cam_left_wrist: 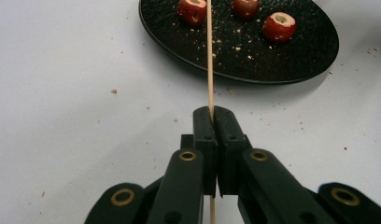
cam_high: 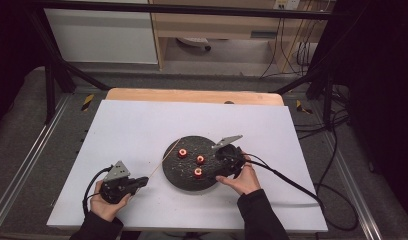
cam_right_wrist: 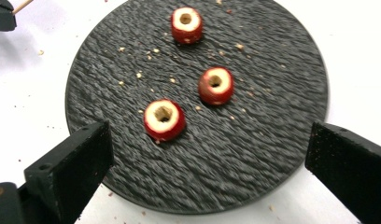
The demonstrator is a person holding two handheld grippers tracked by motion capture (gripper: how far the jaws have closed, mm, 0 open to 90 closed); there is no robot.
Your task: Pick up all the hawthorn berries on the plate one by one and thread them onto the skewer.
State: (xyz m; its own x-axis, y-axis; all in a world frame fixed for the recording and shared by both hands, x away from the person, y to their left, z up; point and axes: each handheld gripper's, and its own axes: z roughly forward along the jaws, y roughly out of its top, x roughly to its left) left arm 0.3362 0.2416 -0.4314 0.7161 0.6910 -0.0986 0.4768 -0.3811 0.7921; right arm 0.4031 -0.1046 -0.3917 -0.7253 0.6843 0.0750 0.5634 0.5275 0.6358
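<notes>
Here the left gripper (cam_left_wrist: 212, 112) has its two black jaws pressed together on a thin, pale wooden skewer (cam_left_wrist: 209, 56), which runs out from between the pads toward a round black plate with a rough, slate-like surface (cam_left_wrist: 254, 60). In the left gripper view the skewer's far end is cut off by the top edge, so its tip cannot be made out there; a short stub of it shows below the jaws. In the high view the skewer (cam_high: 162, 161) is a faint line slanting from the left gripper (cam_high: 142, 181) to the plate's left rim (cam_high: 168, 172).

On the plate (cam_right_wrist: 272, 154) lie three small, red, cored fruit pieces with pale flesh and a hole through the middle: one nearest the right gripper (cam_right_wrist: 164, 120), one in the middle (cam_right_wrist: 216, 85), one at the far side (cam_right_wrist: 186, 24). They lie apart from one another among pale crumbs.

The right gripper (cam_right_wrist: 209, 154) has its jaws spread wide, one on each side of the plate's near part, with nothing between the pads. In the high view it (cam_high: 231, 159) sits over the plate's right edge, and hides part of that rim. The right gripper view is blurred, so fine detail of the plate is hard to read.
</notes>
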